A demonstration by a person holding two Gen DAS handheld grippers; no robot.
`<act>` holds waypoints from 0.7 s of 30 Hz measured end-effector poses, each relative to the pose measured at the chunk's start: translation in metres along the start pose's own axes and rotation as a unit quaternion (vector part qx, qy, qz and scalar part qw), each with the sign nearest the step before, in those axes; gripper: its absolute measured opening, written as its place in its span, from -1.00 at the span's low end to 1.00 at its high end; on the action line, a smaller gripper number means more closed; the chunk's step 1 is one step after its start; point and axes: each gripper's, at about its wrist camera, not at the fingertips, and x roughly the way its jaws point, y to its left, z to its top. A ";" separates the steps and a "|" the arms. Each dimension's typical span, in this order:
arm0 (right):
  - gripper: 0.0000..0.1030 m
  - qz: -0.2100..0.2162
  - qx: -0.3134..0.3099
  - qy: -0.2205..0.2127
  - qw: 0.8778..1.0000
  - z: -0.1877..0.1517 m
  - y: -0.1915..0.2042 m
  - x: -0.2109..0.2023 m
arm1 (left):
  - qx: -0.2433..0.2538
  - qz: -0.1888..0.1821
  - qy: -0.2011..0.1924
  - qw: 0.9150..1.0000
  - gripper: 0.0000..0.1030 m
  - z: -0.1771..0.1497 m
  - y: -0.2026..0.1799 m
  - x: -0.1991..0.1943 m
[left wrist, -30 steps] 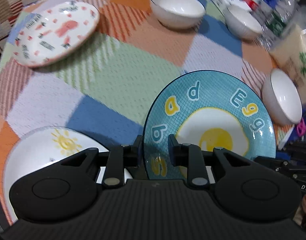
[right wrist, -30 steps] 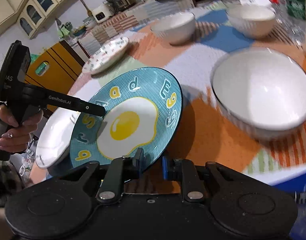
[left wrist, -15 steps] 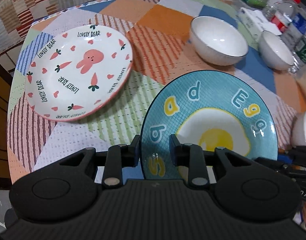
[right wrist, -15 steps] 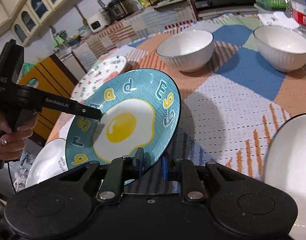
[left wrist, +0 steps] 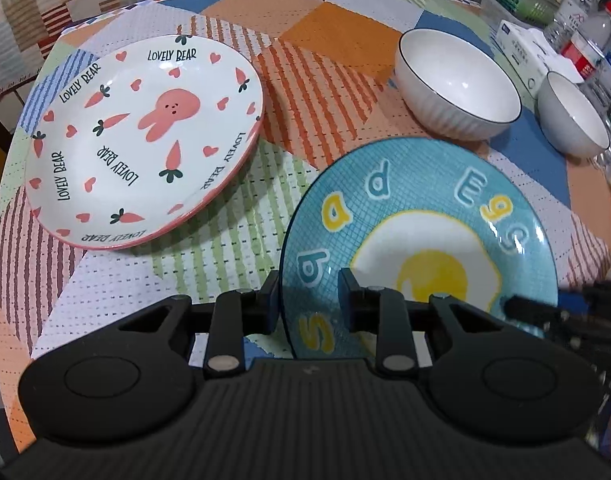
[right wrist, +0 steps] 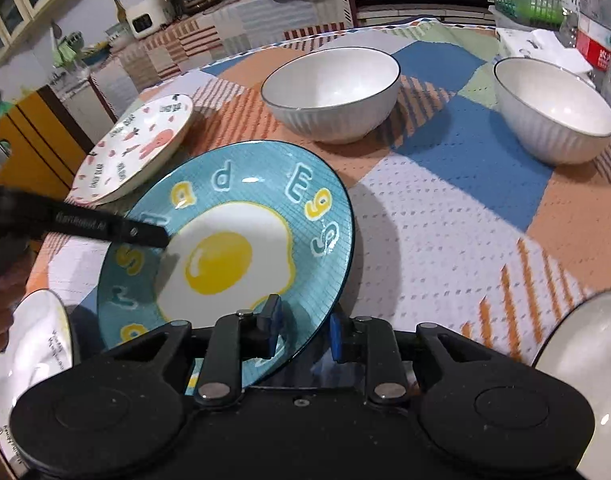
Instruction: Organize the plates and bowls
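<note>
Both hand-held grippers carry the blue egg plate (left wrist: pixel 417 240) just right of the rabbit plate (left wrist: pixel 145 140), left (left wrist: pixel 308 304) clamping its rim, right (right wrist: pixel 303 332) opening around it; stacking it there seems next.

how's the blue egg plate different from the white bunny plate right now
The blue egg plate is tilted, with both grippers' fingers at its rim; the white bunny plate lies flat on the tablecloth, untouched. The blue one shows a fried egg, the white one a pink rabbit with carrots. Both are round.
</note>
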 end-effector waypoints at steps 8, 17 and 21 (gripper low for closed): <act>-0.39 -0.023 -0.017 0.006 1.000 0.007 0.002 -0.007 | 0.003 -0.001 0.003 1.000 -0.42 -0.006 0.000 -0.026; -0.28 0.072 -0.028 -0.047 0.996 0.000 0.003 -0.076 | 0.068 -0.014 -0.052 0.996 -0.20 -0.045 -0.005 -0.135; -0.17 0.109 -0.062 -0.070 0.990 -0.005 0.020 -0.103 | 0.074 0.000 -0.068 0.995 -0.12 -0.064 0.007 -0.180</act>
